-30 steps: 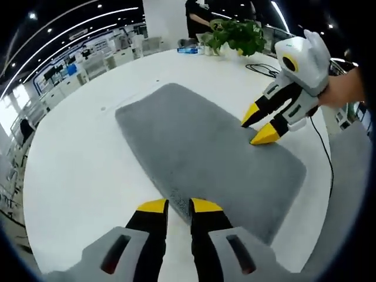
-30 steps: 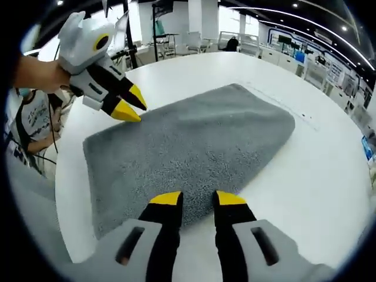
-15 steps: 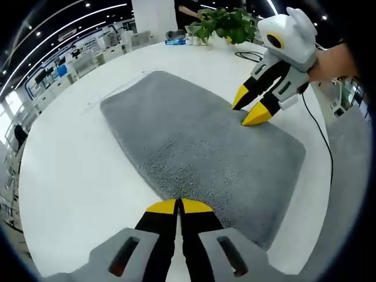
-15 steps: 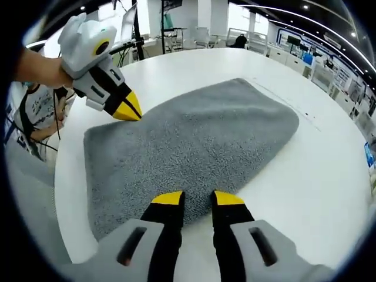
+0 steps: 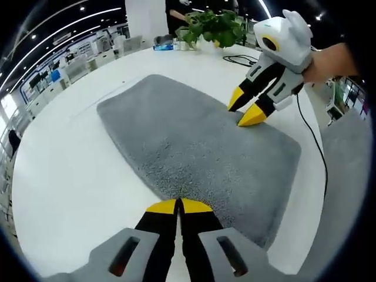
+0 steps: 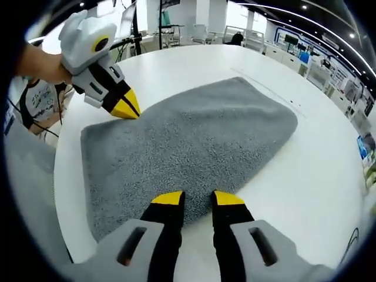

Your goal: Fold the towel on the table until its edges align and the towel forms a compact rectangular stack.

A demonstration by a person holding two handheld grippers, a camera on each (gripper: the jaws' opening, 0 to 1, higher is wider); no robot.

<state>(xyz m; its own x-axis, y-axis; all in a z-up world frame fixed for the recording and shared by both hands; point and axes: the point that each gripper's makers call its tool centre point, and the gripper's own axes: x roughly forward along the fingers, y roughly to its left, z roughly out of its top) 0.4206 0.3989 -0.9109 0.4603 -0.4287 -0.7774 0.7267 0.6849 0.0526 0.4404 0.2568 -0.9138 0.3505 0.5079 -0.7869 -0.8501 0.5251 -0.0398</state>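
A grey towel (image 5: 194, 141) lies flat on the round white table (image 5: 64, 158), and the right gripper view looks along it (image 6: 194, 135) from the opposite long side. My left gripper (image 5: 179, 205) is shut, its yellow tips pinched together on the towel's near edge. In the right gripper view the left gripper (image 6: 124, 107) comes in from the upper left, held by a hand, tips together at the far edge. My right gripper (image 6: 197, 200) is open, its tips straddling the near edge of the towel. Seen from the left gripper view, the right gripper (image 5: 244, 108) is open with its lower tip touching the towel.
A potted plant (image 5: 214, 26) and a small blue item (image 5: 163, 46) stand at the table's far side. A black cable (image 5: 314, 141) runs along the right rim. A seated person (image 6: 32, 108) is beyond the table edge. Bare table (image 6: 317, 170) surrounds the towel.
My left gripper's jaws have come together on the towel's edge; one second ago they stood apart. The right gripper stays open. Both views have shifted slightly.
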